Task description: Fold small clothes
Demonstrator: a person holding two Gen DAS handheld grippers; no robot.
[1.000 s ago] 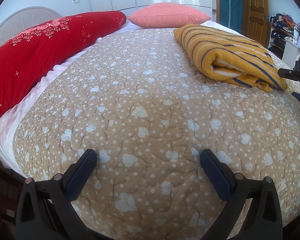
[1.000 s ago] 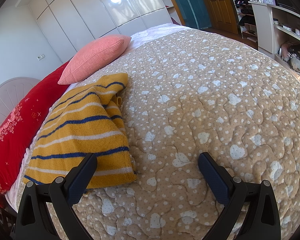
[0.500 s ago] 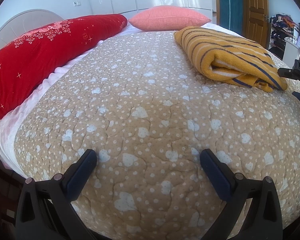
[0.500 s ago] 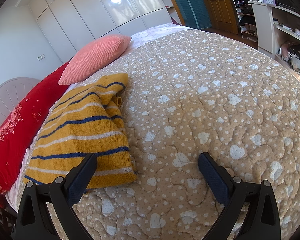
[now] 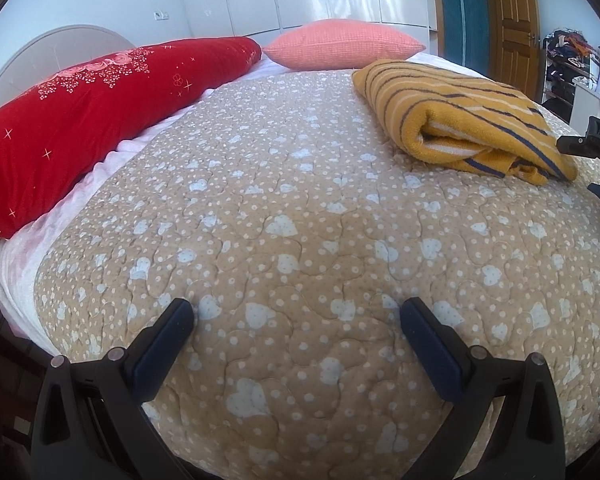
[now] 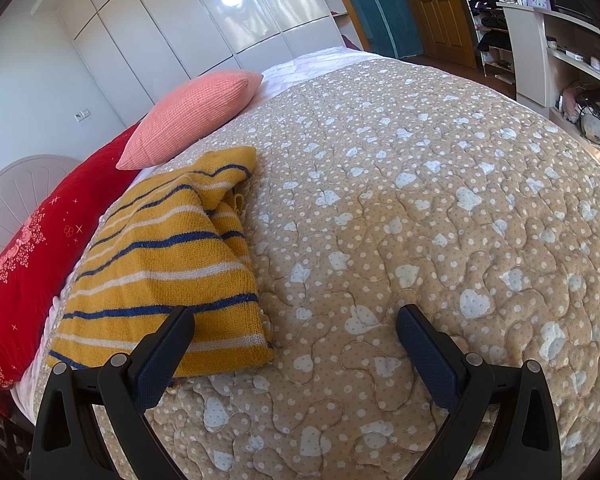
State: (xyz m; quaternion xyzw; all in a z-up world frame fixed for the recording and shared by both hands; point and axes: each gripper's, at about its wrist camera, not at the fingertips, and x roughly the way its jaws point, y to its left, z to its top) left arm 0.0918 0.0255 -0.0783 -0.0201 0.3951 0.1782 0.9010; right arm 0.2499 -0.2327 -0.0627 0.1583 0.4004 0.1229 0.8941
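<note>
Sweater (image 6: pixel 168 256) folded on bed (image 6: pixel 420 200), both grippers empty w/ fingers spread wide.

Bed: big quilted tan cover w/ white hearts + dots, soft, puffy stitch lines; sweater lies on it toward the pillow end, just beside red bolster (image 6: pixel 24 264) and near pink pillow (image 6: pixel 196 116). Sweater: thick fuzzy knit, mustard w/ navy + white stripes, already a rough rectangle; long axis runs away from right gripper (image 6: pixel 296 332) toward the pillow; near hem lies under its left finger (image 6: pixel 164 356) — contact can't tell. Left gripper (image 5: pixel 298 324) sits over bare quilt, sweater well off to its right, rolled fold edge facing it. So right hand is nearer by far; judging by shape, fold looks about done, maybe a tidy-up left.
</note>
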